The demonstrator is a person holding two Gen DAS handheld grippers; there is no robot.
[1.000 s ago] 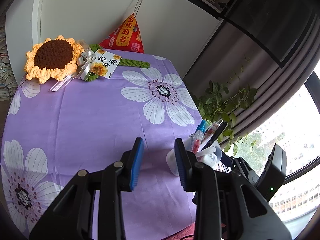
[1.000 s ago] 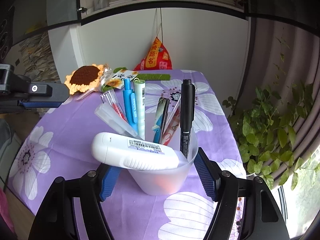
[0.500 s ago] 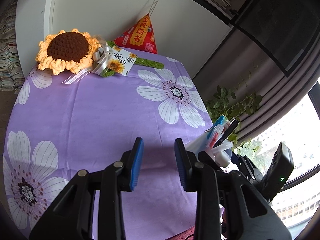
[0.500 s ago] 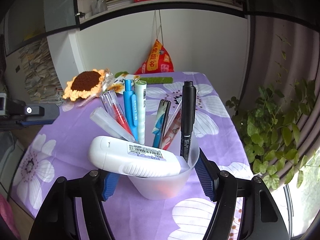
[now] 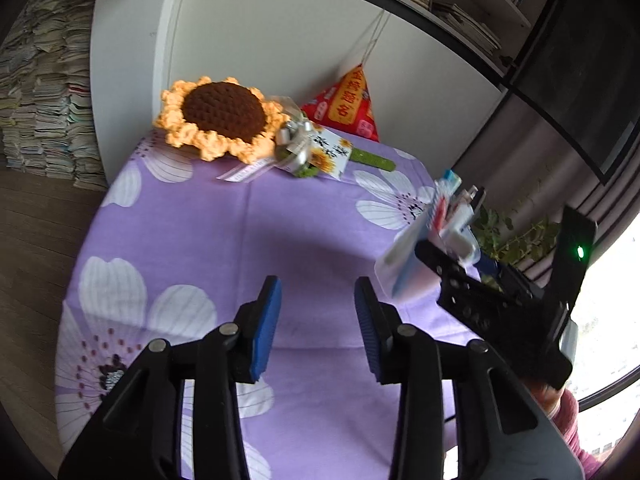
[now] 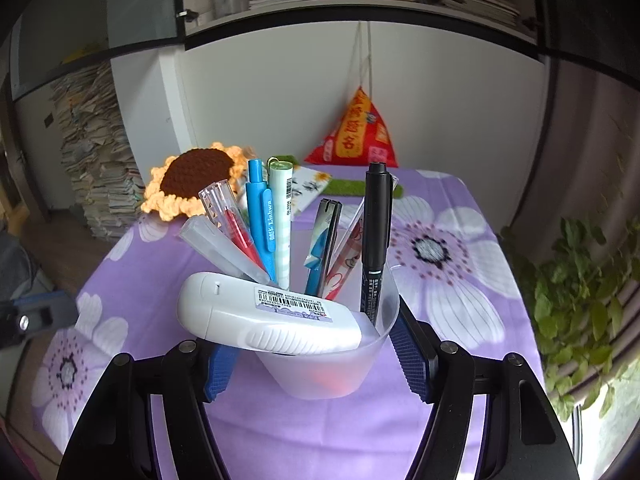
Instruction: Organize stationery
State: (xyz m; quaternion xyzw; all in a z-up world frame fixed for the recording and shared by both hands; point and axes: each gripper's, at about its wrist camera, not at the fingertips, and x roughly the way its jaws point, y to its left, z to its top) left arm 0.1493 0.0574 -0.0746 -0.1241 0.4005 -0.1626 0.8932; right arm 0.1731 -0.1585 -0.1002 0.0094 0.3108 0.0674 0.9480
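Note:
My right gripper (image 6: 316,364) is shut on a translucent plastic cup (image 6: 320,372) and holds it above the purple flowered tablecloth (image 6: 460,360). The cup holds several pens, among them a blue pen (image 6: 262,216) and a black marker (image 6: 376,236), and a white correction-tape case (image 6: 264,316) lies across its rim. My left gripper (image 5: 318,320) is open and empty over the cloth (image 5: 240,248). In the left wrist view the cup (image 5: 416,260) and the right gripper (image 5: 500,300) show blurred at the right.
A crocheted sunflower (image 5: 224,116) with a ribbon and card (image 5: 320,152) lies at the table's far end, beside a red triangular pouch (image 5: 352,104) against the white wall. A leafy plant (image 6: 580,300) stands right of the table. Paper stacks (image 6: 96,168) stand left.
My right gripper has lifted the cup off the cloth and carried it up and away. My left gripper has moved back and higher, still open.

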